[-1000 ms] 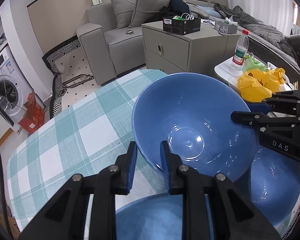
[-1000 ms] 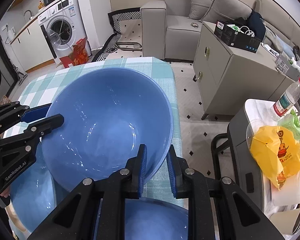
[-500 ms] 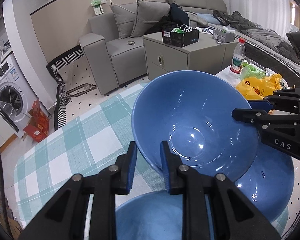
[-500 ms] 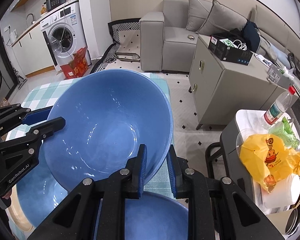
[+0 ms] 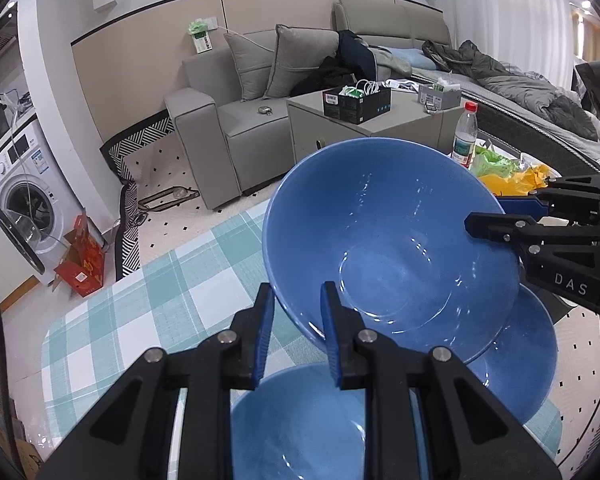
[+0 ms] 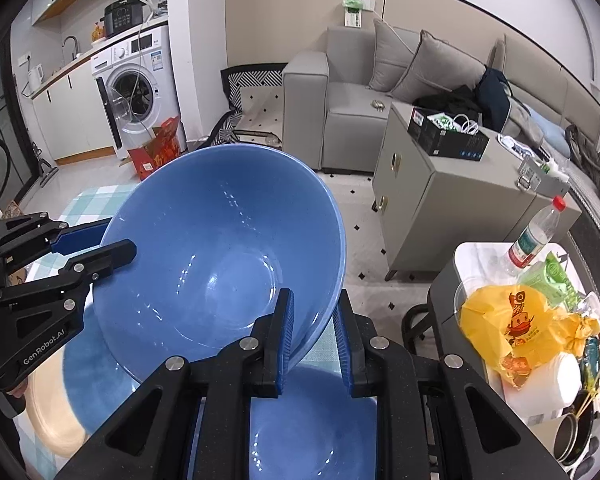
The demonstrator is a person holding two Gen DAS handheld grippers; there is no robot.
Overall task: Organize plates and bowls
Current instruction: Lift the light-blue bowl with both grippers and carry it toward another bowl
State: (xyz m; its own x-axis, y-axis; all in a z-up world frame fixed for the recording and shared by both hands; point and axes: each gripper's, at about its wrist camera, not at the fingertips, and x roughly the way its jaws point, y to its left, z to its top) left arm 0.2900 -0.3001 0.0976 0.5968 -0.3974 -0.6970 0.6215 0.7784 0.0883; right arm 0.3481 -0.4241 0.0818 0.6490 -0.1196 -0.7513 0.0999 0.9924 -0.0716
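A large blue bowl [image 5: 388,240] hangs in the air, held at opposite rims by both grippers. My left gripper [image 5: 296,322] is shut on its near rim; it also shows in the right wrist view [image 6: 96,242]. My right gripper [image 6: 314,322] is shut on the other rim of the same bowl [image 6: 220,264] and shows in the left wrist view [image 5: 496,216]. Below lie a second blue bowl [image 5: 520,352] and a third blue bowl [image 5: 300,428] on the checked tablecloth [image 5: 148,312]. A cream plate [image 6: 54,412] peeks out under a blue bowl.
A grey sofa [image 5: 236,120] and a grey cabinet [image 6: 440,196] stand beyond the table. A side table [image 6: 476,256] holds a water bottle [image 6: 534,236] and a yellow bag [image 6: 508,328]. A washing machine [image 6: 136,84] stands at the far left.
Both grippers have lifted the large blue bowl higher above the table. More of the room and of the bowls beneath shows now.
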